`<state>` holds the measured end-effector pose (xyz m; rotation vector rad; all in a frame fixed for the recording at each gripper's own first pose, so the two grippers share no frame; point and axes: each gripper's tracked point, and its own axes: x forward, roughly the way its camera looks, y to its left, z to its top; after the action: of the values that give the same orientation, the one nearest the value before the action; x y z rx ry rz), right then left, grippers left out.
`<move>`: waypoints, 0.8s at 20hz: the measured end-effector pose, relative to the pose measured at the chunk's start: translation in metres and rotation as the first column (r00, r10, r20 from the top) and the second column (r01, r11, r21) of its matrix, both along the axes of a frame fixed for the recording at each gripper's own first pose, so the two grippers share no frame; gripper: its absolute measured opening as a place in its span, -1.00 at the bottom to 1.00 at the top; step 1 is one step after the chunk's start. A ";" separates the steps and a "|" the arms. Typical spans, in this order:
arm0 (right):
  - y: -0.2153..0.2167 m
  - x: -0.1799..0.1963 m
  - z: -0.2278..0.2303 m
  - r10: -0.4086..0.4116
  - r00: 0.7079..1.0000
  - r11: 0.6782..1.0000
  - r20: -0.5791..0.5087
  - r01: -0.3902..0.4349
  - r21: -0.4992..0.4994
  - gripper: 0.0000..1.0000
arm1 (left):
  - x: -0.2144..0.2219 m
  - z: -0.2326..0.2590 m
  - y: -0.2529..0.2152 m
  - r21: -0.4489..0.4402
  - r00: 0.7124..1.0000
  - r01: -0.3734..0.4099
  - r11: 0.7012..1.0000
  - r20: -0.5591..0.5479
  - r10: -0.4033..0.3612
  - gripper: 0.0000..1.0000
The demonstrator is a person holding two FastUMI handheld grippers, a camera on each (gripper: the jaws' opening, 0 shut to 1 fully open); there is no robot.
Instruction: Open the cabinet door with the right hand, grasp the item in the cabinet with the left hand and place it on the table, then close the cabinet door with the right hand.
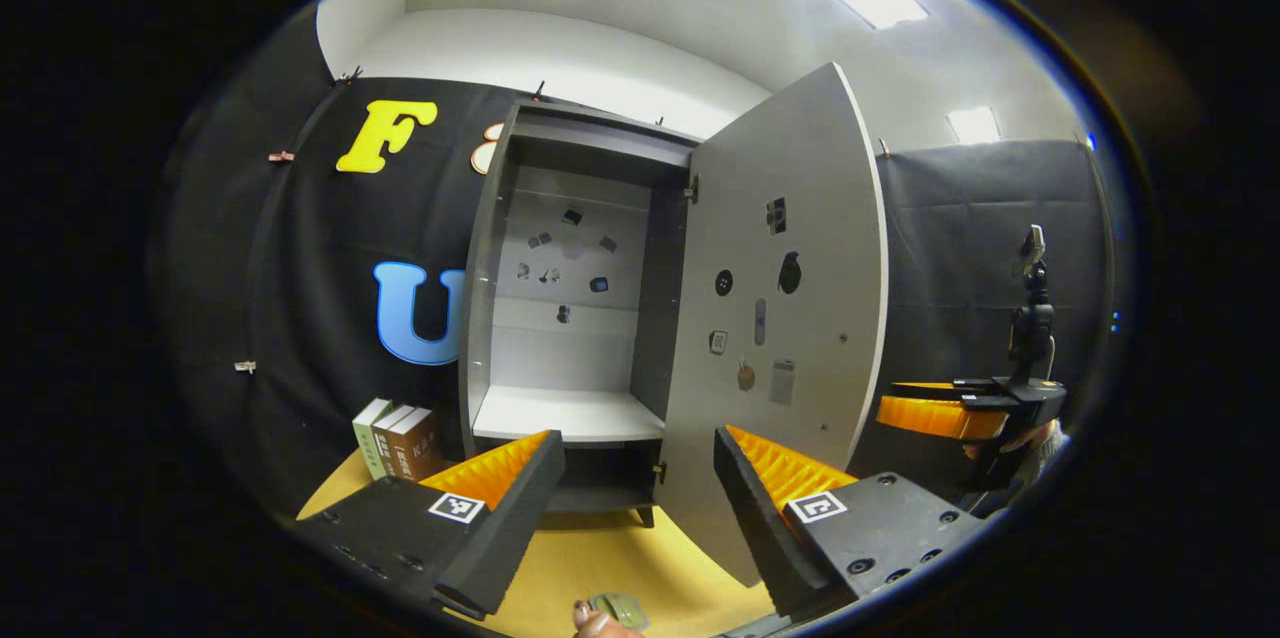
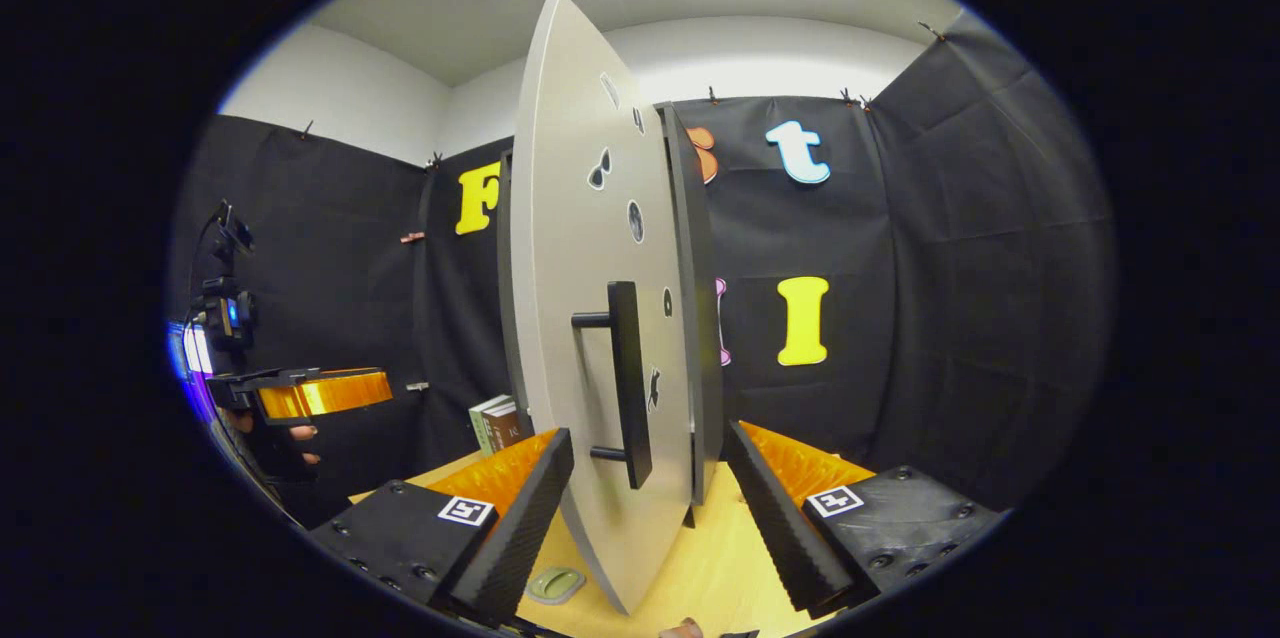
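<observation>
Cabinet door open; left gripper and right gripper both spread, empty; item on tabletop.

left tool: ridged inner faces, black blocks with screws, square black-and-white marker tags | right tool: same build, ridged faces, marker tags, screws | right tool seen from the left gripper view: black camera mast on top
</observation>
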<state>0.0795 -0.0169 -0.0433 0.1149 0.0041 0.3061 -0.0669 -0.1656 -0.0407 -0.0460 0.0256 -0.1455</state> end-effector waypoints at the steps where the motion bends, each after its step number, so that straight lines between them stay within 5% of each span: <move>1: 0.001 0.000 0.000 0.017 1.000 1.000 0.000 -0.017 0.004 0.95 | 0.004 0.001 0.002 0.007 1.000 -0.019 1.000 0.003 0.019 0.89; 5: 0.015 -0.005 -0.003 0.108 0.994 0.994 -0.017 -0.108 0.011 0.94 | 0.017 -0.002 0.004 -0.052 0.999 -0.044 0.998 -0.003 0.043 0.89; 10: 0.022 -0.008 -0.008 0.149 0.988 0.989 -0.039 -0.150 -0.012 0.95 | 0.029 -0.011 0.030 -0.021 0.997 -0.079 0.997 -0.029 0.078 0.84; 16: 0.050 -0.017 -0.007 0.143 0.989 0.989 -0.031 -0.144 -0.042 0.95 | 0.043 -0.019 0.078 -0.031 0.998 -0.019 0.999 -0.056 0.017 0.89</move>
<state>0.0620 0.0331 -0.0504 0.0747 0.0465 0.4479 -0.0244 -0.0872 -0.0598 -0.0817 0.0790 -0.1264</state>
